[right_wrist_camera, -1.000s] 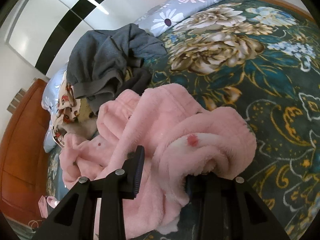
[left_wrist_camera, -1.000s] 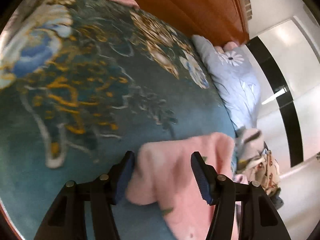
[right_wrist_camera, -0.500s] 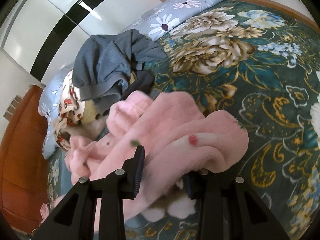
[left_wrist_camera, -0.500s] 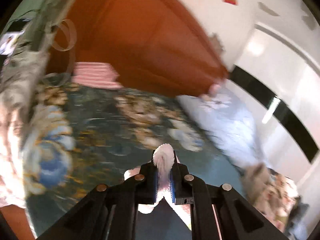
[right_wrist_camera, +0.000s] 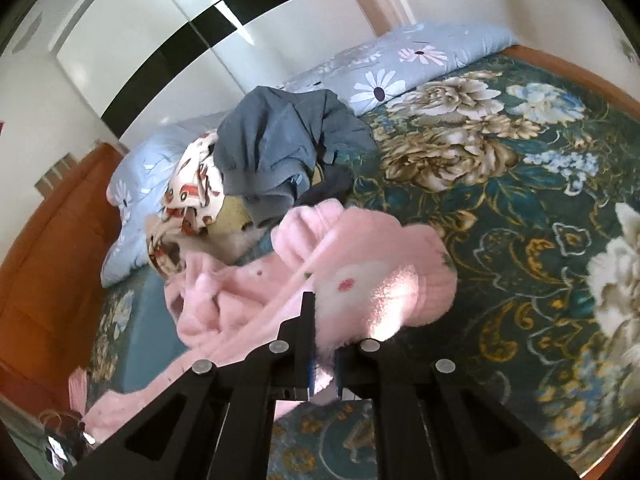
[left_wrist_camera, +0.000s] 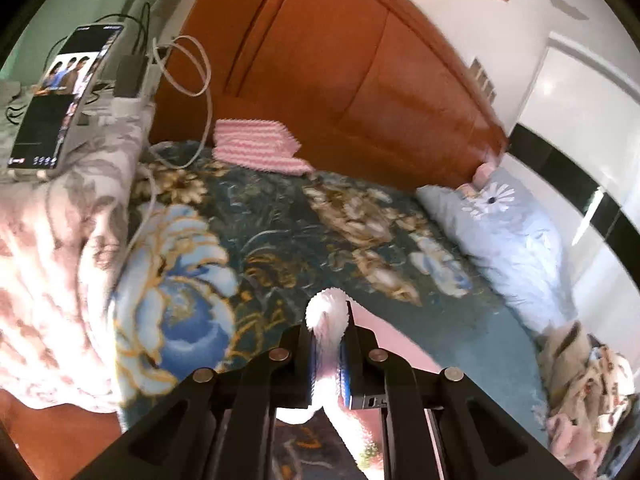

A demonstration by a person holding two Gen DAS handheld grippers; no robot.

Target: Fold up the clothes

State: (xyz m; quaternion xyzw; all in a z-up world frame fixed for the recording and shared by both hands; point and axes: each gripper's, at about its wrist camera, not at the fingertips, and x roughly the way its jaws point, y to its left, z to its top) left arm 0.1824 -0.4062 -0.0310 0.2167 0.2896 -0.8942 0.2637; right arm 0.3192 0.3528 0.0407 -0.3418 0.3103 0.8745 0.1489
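The left gripper (left_wrist_camera: 328, 340), open a second earlier, had clamped an edge of the pink fleece garment (right_wrist_camera: 360, 280) and lifted it; the right gripper (right_wrist_camera: 324, 356) had also closed on it. The garment hung bunched above the floral blanket (right_wrist_camera: 520, 240), ready for spreading. Beyond lay the unfolded pile (right_wrist_camera: 272, 152).

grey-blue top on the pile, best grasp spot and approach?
Grip the raised fold at the top of the grey-blue top, coming from above. It lies uppermost on the clothes pile, crumpled, so that ridge stands free; its lower edges are tucked among other garments.
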